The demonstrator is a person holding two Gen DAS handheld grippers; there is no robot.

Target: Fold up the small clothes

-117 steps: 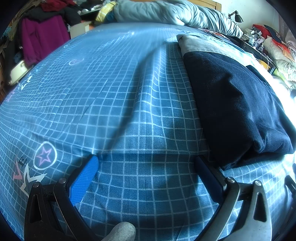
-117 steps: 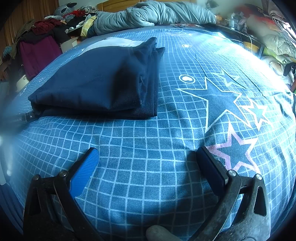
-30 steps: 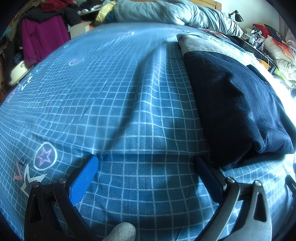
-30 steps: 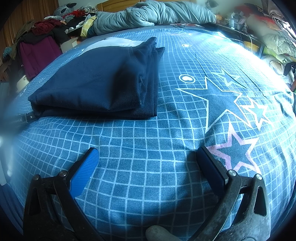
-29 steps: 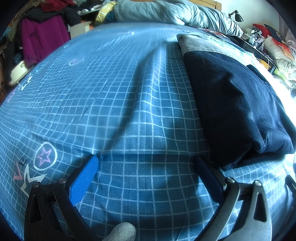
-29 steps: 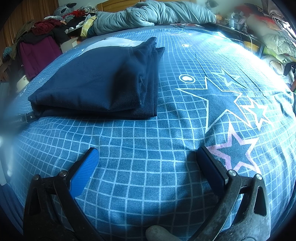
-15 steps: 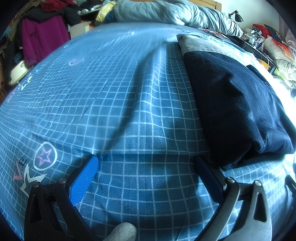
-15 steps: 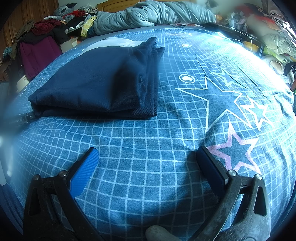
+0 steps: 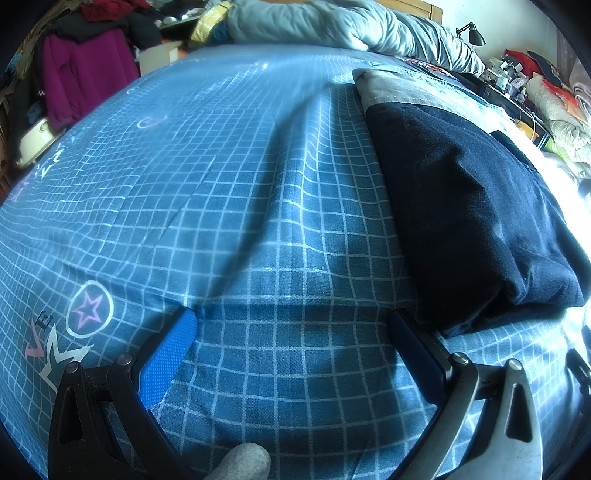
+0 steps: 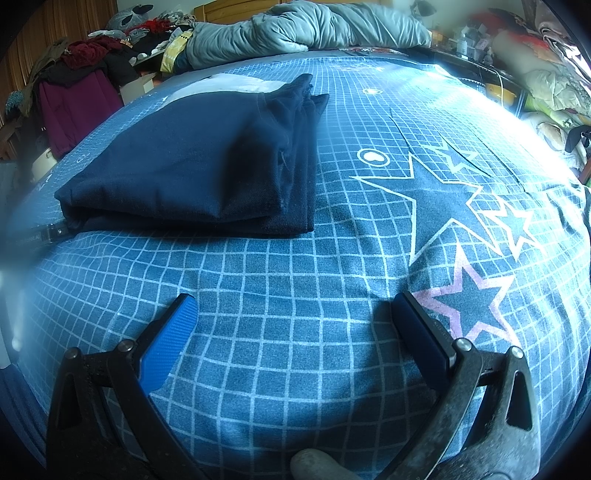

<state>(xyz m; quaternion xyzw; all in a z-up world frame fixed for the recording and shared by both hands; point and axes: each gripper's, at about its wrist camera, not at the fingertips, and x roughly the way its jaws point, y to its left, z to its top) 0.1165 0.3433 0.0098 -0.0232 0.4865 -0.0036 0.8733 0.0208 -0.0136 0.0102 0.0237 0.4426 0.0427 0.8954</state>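
Jaws of both grippers apart over grid-printed bedsheet [image 10: 295, 295], beside folded navy garment [image 10: 192, 173].

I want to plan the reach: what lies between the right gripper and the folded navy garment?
Only bare checked bedsheet: in the right wrist view nothing lies between the open right gripper and the folded navy garment.

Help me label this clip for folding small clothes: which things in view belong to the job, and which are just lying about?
Part of the job:
- folded navy garment on the blue grid bedsheet
- left gripper, open
- right gripper, open

Lying about:
- grey duvet
- purple jacket
- clutter beside the bed
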